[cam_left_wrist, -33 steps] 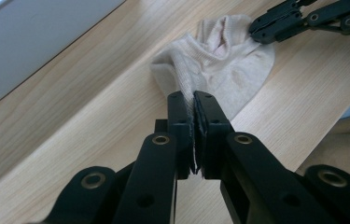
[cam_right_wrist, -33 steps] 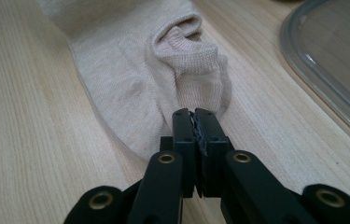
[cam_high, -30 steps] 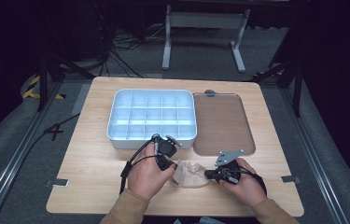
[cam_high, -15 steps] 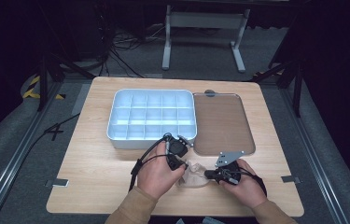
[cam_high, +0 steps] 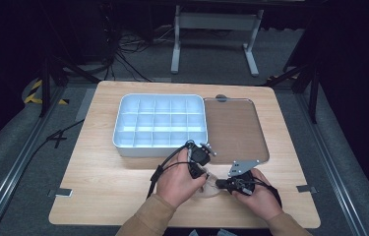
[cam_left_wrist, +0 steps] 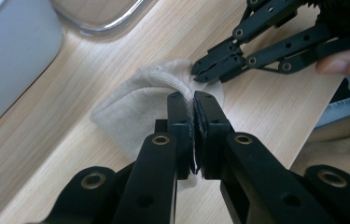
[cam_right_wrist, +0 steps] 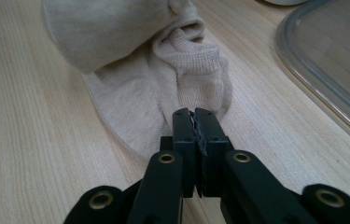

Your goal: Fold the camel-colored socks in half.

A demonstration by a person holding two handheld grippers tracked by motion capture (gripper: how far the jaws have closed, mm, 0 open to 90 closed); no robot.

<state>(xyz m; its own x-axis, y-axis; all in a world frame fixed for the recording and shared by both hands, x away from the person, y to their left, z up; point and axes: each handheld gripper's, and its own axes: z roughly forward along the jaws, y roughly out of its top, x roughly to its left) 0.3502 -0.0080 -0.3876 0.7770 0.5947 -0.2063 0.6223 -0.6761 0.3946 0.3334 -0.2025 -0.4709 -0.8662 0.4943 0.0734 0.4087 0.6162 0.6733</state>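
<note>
While both sets of jaws pinch the soft sock between them, it looks only half folded on the surface, so more folding seems left.

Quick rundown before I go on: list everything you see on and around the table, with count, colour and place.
Table: one, light wood, centre.
Divided bin: one, pale blue-white, many compartments, back left of the table.
Clear lid: one, transparent, flat on the table right of the bin.
Sock: beige fabric, bunched at the near edge, between the hands.
Metal stand: one, grey, on the floor behind the table.
Cables: several, black, on the floor at the back left.
Left tongs: black, shut on the sock.
Right tongs: black, shut on the sock.
</note>
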